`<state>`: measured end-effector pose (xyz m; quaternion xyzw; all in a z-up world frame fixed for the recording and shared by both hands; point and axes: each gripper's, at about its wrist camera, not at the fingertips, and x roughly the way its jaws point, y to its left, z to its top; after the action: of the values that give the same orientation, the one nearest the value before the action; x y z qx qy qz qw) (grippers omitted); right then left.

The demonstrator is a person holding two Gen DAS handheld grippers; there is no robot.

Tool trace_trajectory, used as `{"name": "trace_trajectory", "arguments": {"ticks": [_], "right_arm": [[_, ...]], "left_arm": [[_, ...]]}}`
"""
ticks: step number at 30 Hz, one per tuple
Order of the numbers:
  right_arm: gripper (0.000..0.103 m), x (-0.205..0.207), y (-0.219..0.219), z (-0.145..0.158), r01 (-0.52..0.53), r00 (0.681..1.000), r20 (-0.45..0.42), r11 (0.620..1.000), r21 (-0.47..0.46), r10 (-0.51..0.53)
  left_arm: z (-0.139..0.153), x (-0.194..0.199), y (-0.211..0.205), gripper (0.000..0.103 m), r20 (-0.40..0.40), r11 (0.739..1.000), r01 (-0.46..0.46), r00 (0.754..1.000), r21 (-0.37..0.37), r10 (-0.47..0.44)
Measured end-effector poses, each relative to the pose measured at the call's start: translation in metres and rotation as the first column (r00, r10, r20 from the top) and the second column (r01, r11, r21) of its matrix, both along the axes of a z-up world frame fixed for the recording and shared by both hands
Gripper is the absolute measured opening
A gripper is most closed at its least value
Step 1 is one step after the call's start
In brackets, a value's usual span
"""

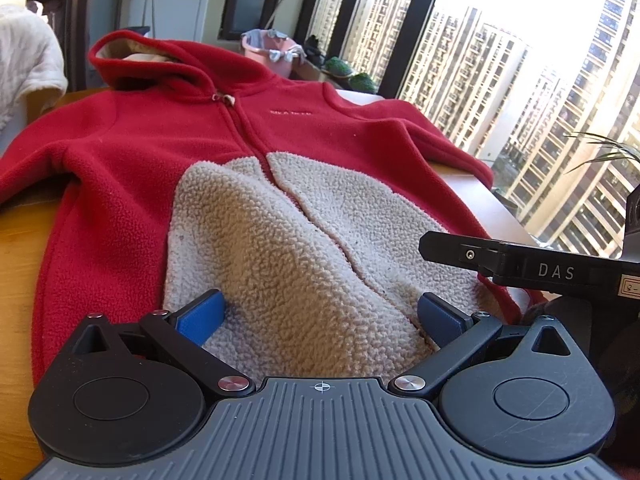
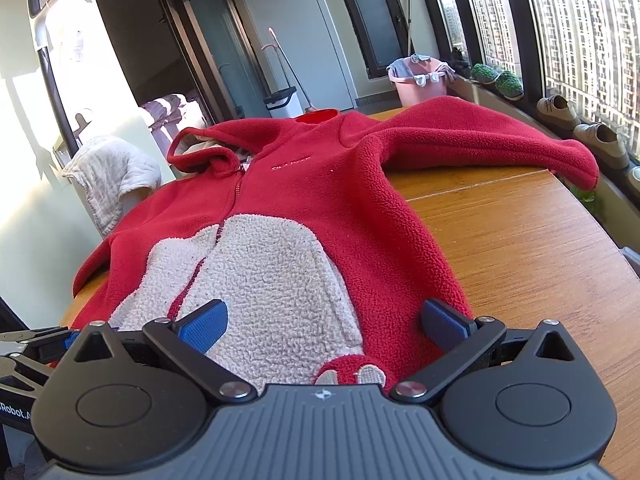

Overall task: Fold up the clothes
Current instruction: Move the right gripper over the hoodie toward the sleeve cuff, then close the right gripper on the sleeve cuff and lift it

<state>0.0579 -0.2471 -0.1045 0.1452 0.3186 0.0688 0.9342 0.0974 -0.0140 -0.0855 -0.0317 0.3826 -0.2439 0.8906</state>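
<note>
Both grippers sit at the hem end with their blue pads spread apart. The left gripper straddles the beige fleece panel of the red hooded jacket; the right gripper is just beside it. The jacket lies face up, zipped, on the wooden table, hood at the far end, one sleeve stretched toward the windows.

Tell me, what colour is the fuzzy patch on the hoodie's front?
Beige, or cream: the patch sits on the red hoodie, clearest in the left wrist view.
</note>
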Motion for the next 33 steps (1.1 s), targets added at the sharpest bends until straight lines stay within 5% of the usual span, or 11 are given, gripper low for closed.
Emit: {"name": "trace_trajectory", "arguments": {"ticks": [11, 15, 20, 25, 33], "right_arm": [[0.103, 0.000, 0.000, 0.001, 0.006, 1.000, -0.006, 1.000, -0.003, -0.006], [0.103, 0.003, -0.019, 0.013, 0.025, 0.999, -0.025, 0.995, 0.094, -0.023], [0.102, 0.018, -0.077, 0.028, 0.188, 0.982, -0.012, 0.971, 0.149, -0.188], [0.063, 0.065, -0.152, 0.003, 0.370, 0.927, -0.166, 0.893, 0.256, -0.337], [0.068, 0.115, -0.218, -0.022, 0.602, 0.795, -0.266, 0.759, 0.247, -0.545]], "left_arm": [[0.002, 0.002, 0.011, 0.103, -0.020, 0.998, -0.007, 1.000, -0.055, 0.006], [0.009, 0.008, 0.014, 0.103, -0.059, 0.996, -0.035, 0.998, -0.077, 0.031], [0.023, 0.014, 0.012, 0.103, -0.051, 0.990, -0.058, 0.997, -0.125, 0.052], [0.021, 0.028, -0.010, 0.103, -0.027, 0.994, -0.027, 0.999, -0.103, 0.024], [-0.004, 0.025, -0.007, 0.103, 0.020, 0.995, -0.007, 1.000, -0.104, 0.009]]}}
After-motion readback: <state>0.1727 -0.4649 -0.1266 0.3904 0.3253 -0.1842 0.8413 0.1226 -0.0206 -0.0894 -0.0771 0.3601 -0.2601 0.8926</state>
